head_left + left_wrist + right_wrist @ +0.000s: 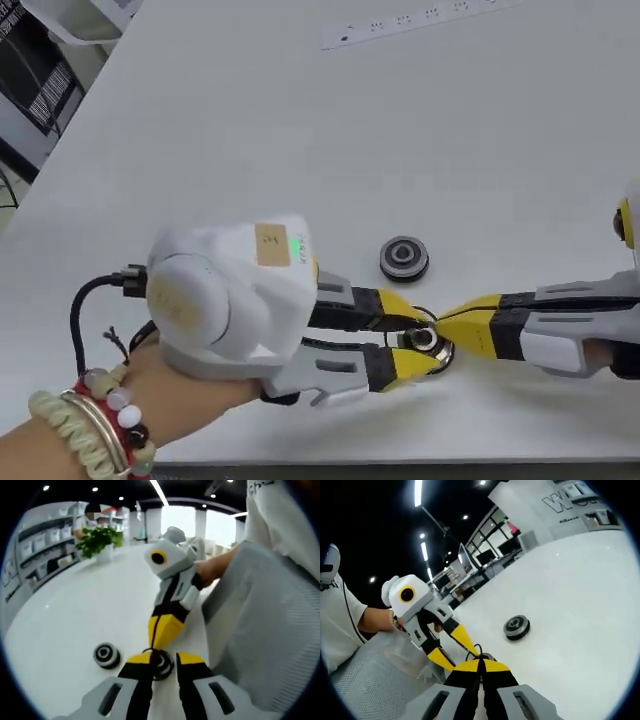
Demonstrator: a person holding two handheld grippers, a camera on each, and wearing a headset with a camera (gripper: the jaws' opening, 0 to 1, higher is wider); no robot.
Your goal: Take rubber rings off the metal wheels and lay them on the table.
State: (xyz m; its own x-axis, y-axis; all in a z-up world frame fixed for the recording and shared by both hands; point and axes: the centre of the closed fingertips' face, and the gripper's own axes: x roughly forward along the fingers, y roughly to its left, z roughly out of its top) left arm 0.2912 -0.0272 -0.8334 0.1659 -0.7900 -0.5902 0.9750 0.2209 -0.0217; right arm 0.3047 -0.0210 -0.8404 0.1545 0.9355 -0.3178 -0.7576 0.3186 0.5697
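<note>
A small metal wheel (430, 345) sits near the table's front edge, clamped between the yellow jaws of my left gripper (418, 338), which comes in from the left. My right gripper (450, 322) reaches in from the right with its jaws shut on a thin black rubber ring (424, 316) pulled partly off that wheel. In the left gripper view the wheel (161, 664) lies between the left gripper's (164, 660) tips, with the right gripper (161, 636) pointing down at it. The ring (474, 649) loops up from my right gripper (481, 667). A second wheel (404, 258) with its ring on lies just beyond.
A white power strip (420, 22) lies far back on the white table (300, 130). The table's front edge runs close below the grippers. A potted plant (97, 539) stands at the table's far end. Free room spreads beyond the second wheel (516, 626).
</note>
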